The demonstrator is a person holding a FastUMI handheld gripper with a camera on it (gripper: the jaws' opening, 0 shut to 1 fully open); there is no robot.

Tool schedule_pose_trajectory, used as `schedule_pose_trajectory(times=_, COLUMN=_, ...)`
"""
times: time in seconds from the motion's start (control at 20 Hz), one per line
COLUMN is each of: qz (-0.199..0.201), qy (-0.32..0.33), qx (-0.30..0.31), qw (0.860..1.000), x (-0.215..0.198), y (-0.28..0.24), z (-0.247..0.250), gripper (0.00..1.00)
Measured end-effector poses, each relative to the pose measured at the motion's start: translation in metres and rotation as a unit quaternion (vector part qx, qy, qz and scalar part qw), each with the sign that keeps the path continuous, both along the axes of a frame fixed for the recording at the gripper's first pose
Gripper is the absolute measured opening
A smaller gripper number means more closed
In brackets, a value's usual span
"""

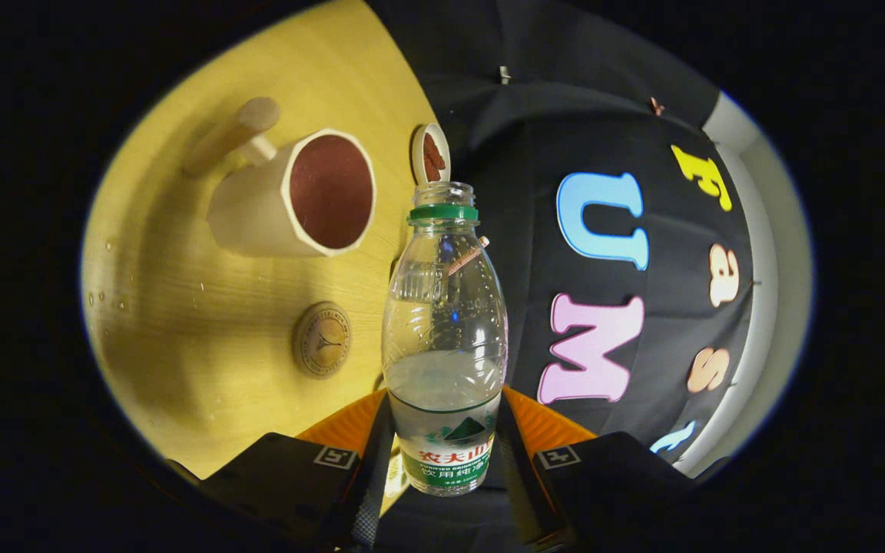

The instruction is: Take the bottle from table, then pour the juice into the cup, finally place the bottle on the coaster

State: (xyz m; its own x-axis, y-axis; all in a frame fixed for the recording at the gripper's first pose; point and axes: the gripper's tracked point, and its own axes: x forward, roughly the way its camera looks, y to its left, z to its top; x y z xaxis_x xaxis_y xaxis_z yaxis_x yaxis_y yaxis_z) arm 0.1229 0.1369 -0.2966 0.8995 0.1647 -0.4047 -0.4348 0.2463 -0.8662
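Note:
My gripper [444, 421] is shut on a clear plastic bottle [444, 322], with both fingers pressing its labelled lower part. The bottle has no cap and a green ring sits around its neck. Clear liquid fills roughly its lower third. Beyond the fingers and to the left of the bottle's neck stands a cream cup [296, 196] with a wooden handle and a dark reddish inside. A round brown coaster [321, 339] lies on the yellow wooden table [204, 330], just left of the bottle's body and nearer to me than the cup.
A small white round piece with a reddish inside [431, 153] sits just past the bottle's mouth, near the table edge. A few drops lie on the table far to the left [108, 296]. The black booth cloth [642, 138] hangs to the right of the bottle.

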Motion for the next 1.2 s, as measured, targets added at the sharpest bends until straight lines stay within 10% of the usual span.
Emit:
schedule_pose_trajectory(times=0.4, qz=-0.049, qy=0.095, qx=0.318, qw=0.942, x=-0.012, y=0.033, z=0.014, gripper=0.7)
schedule_pose_trajectory(times=0.75, qz=-0.055, qy=0.157, qx=0.542, qw=0.824, x=-0.001, y=0.05, z=0.04, gripper=0.73)
schedule_pose_trajectory(times=1.2, qz=-0.074, qy=0.137, qx=0.642, qw=0.75, x=0.063, y=0.021, z=0.04, gripper=0.74)
